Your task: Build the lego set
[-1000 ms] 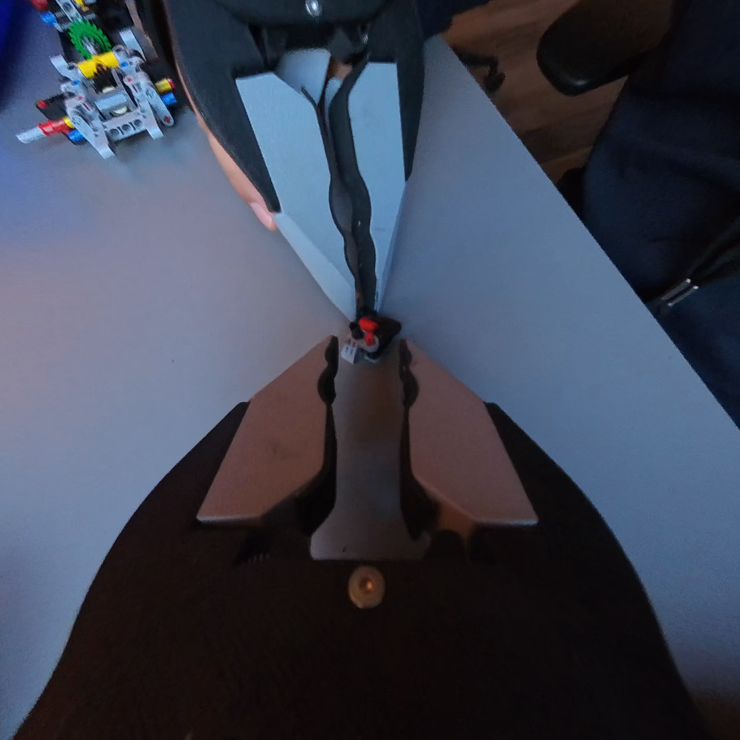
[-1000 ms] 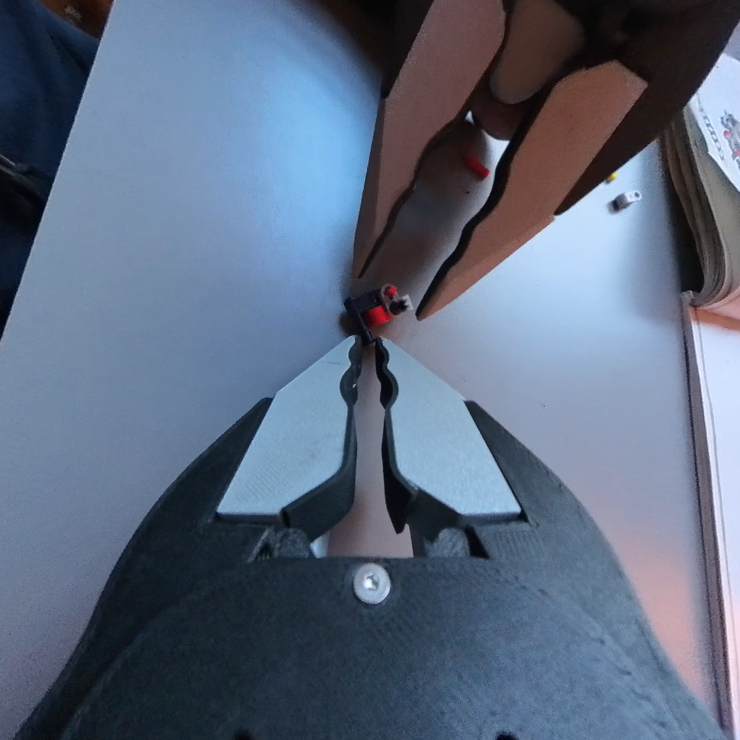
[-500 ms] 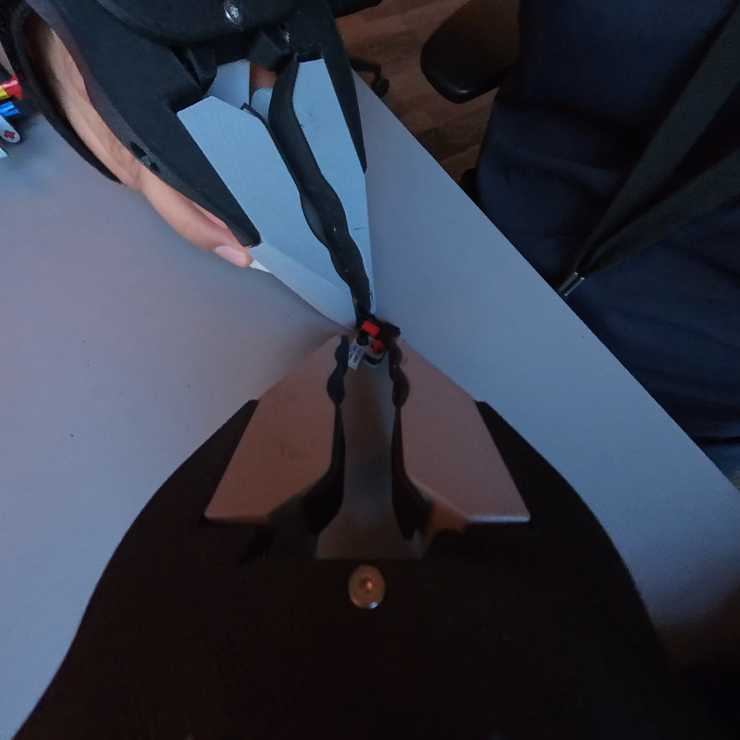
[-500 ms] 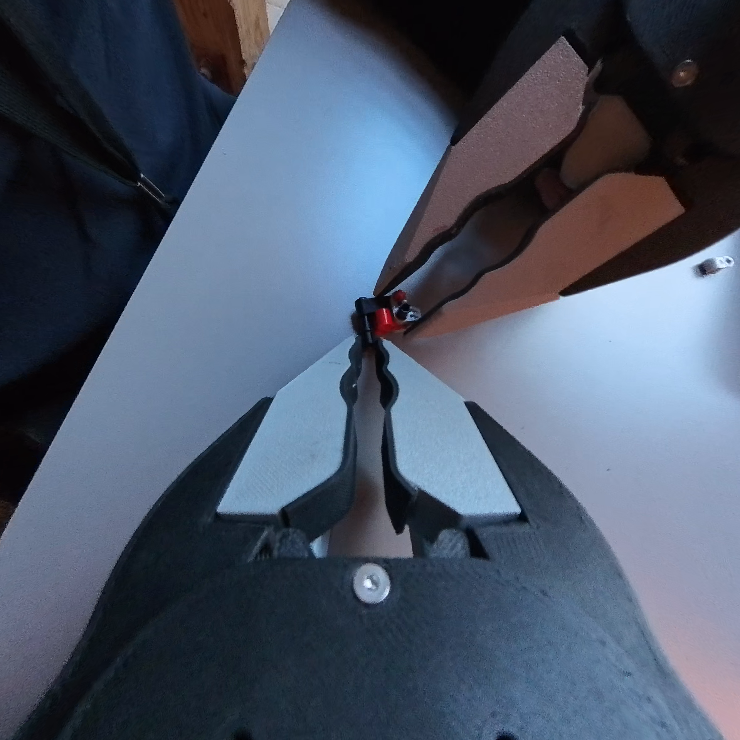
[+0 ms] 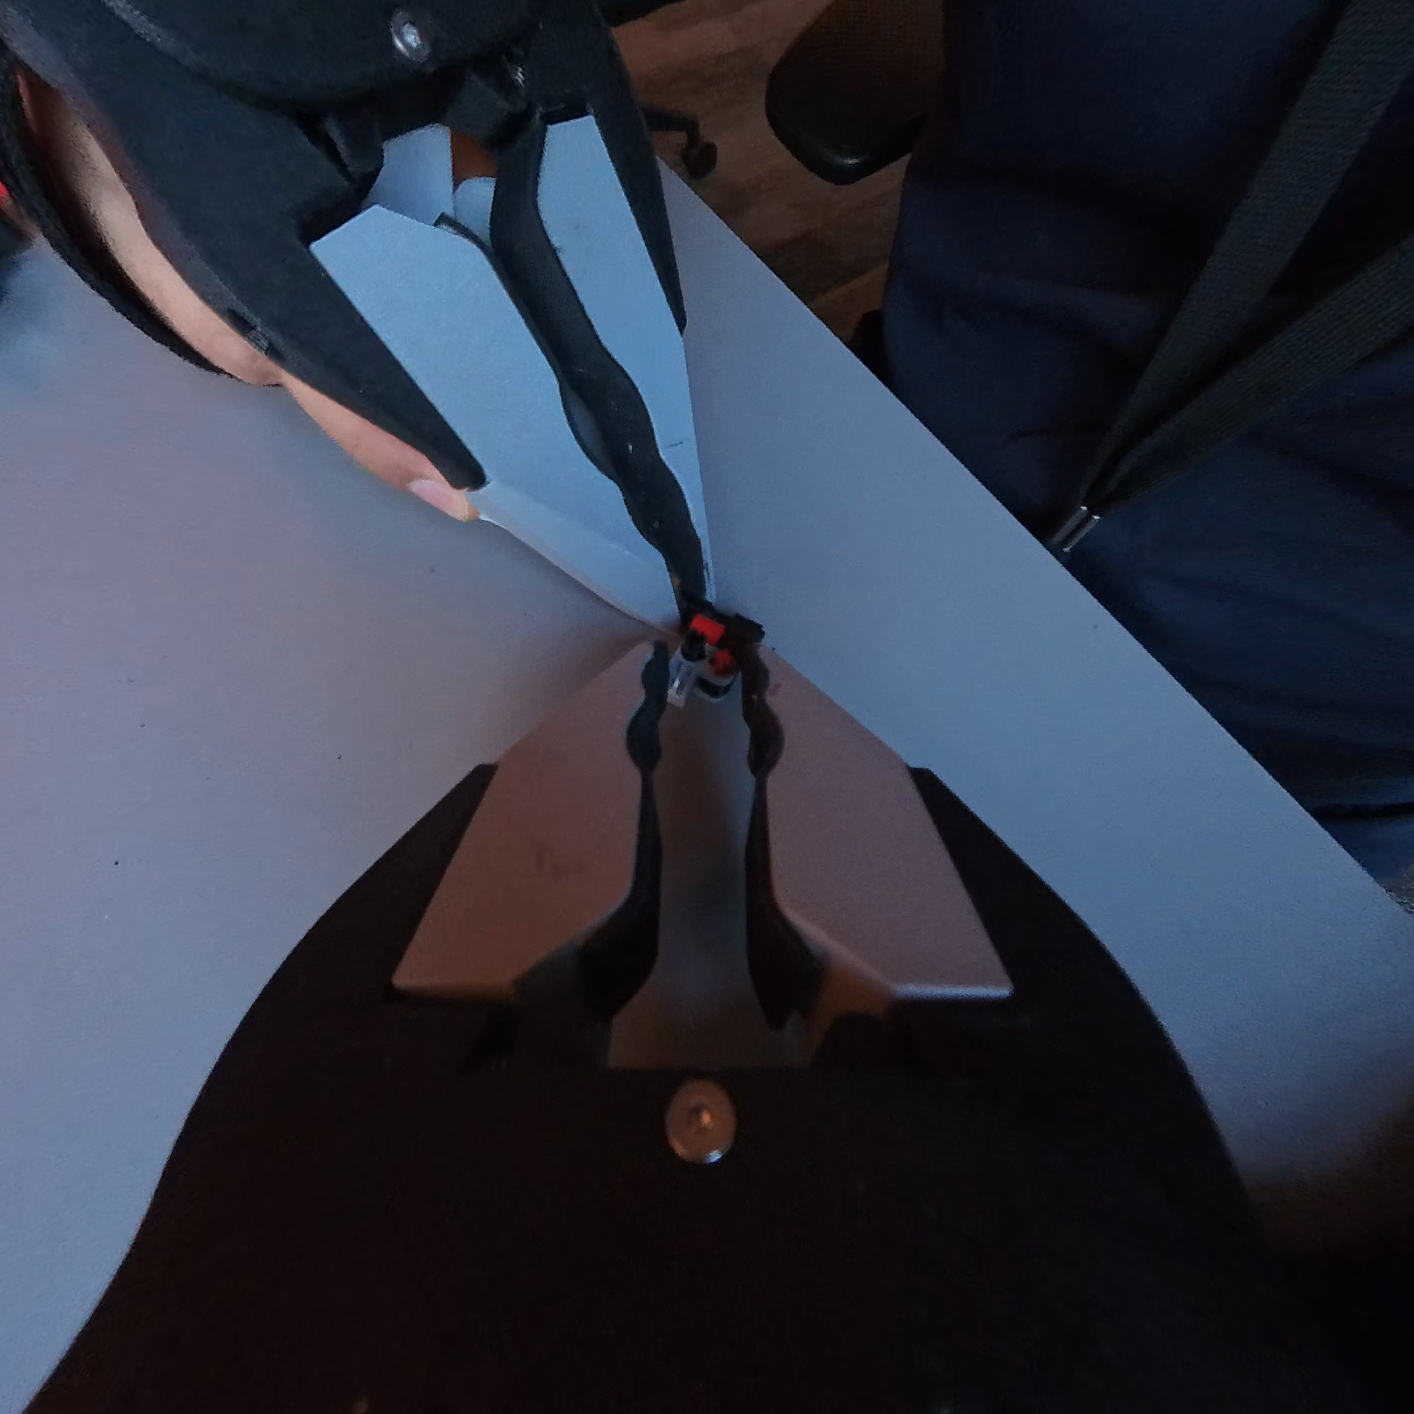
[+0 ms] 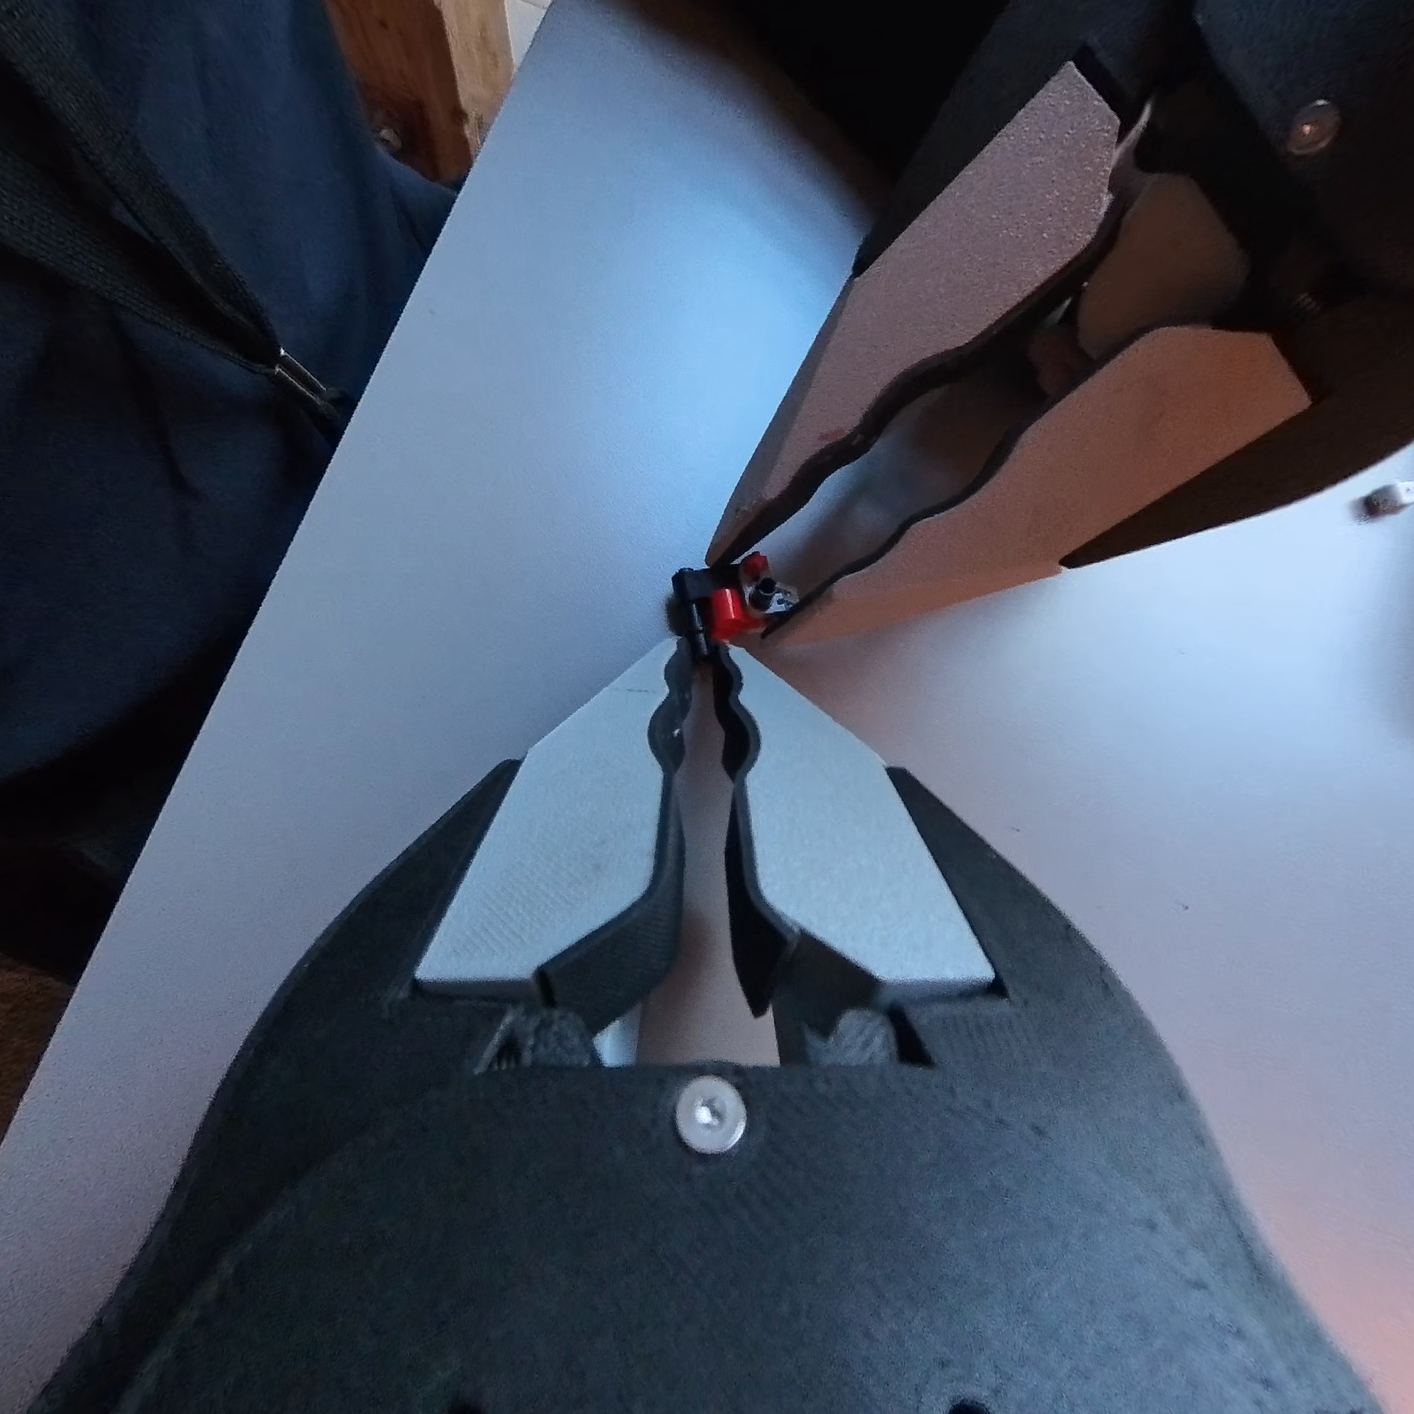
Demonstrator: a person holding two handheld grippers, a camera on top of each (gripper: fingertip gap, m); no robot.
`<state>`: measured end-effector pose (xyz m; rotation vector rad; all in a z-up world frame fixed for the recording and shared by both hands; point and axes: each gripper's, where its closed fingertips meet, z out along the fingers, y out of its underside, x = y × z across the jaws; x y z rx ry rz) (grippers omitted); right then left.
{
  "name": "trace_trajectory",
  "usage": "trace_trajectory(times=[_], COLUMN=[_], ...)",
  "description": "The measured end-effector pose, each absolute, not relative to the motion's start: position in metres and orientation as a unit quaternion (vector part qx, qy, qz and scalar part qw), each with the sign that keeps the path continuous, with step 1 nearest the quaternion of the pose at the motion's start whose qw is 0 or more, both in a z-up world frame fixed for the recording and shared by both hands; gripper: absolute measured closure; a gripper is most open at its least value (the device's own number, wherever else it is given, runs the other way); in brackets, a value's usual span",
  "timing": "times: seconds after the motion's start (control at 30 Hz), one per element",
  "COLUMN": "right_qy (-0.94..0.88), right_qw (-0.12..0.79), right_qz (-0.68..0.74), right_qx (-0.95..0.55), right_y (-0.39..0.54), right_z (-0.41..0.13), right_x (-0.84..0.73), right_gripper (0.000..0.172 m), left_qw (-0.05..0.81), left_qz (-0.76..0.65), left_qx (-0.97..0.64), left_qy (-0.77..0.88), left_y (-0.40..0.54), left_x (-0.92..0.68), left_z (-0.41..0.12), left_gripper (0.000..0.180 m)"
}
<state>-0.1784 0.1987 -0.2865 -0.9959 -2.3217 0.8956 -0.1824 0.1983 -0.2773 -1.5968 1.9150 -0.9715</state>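
Observation:
A small toy-brick assembly [image 5: 702, 650] of black, red and light grey parts hangs just above the grey table [image 5: 229, 689], between both grippers. My left gripper [image 5: 705, 667] is shut on its light grey end, with both brown fingertips against it. My right gripper [image 5: 692, 589] comes in from the top of the left wrist view. In the right wrist view the right gripper [image 6: 700, 650] is shut on the thin black part [image 6: 691, 601], next to the red block [image 6: 727, 608]. There the left gripper [image 6: 754, 593] reaches in from the upper right and pinches the far end.
The table's edge [image 5: 995, 497] runs diagonally close to the grippers. Beyond it sits a person in dark blue clothing with a black strap [image 5: 1148, 382]. A fingertip [image 5: 413, 474] shows beside the right gripper. A small grey part [image 6: 1385, 501] lies on the table at far right. My left and right fingertips are right by each other.
My left jaws have narrowed from standing apart around the assembly to pressing on it. Both views have turned toward the table edge. The right gripper stays shut on the black part.

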Motion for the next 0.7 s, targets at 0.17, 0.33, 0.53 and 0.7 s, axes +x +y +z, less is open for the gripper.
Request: trace_trajectory(times=[0.17, 0.33, 0.53, 0.7], right_qy=[-0.841, -0.840, -0.837, -0.836], right_qw=[0.224, 0.227, 0.228, 0.228], right_qz=[0.330, 0.328, 0.327, 0.326], right_qx=[-0.365, -0.369, -0.374, -0.378], right_y=[0.1959, 0.1951, 0.1945, 0.1941], right_z=[-0.2867, -0.2868, -0.2867, -0.2867], right_x=[-0.1786, -0.1793, -0.1799, -0.1804], right_gripper=[0.169, 0.169, 0.169, 0.169], left_qw=[0.232, 0.233, 0.235, 0.236], left_qz=[-0.352, -0.351, -0.349, -0.349], left_qx=[-0.580, -0.582, -0.587, -0.589], left_qy=[0.697, 0.696, 0.691, 0.690], left_y=[0.1962, 0.1963, 0.1964, 0.1963], left_x=[-0.1820, -0.1819, -0.1818, -0.1816], left_z=[-0.2774, -0.2774, -0.2774, -0.2775], left_gripper=[0.164, 0.164, 0.164, 0.164])
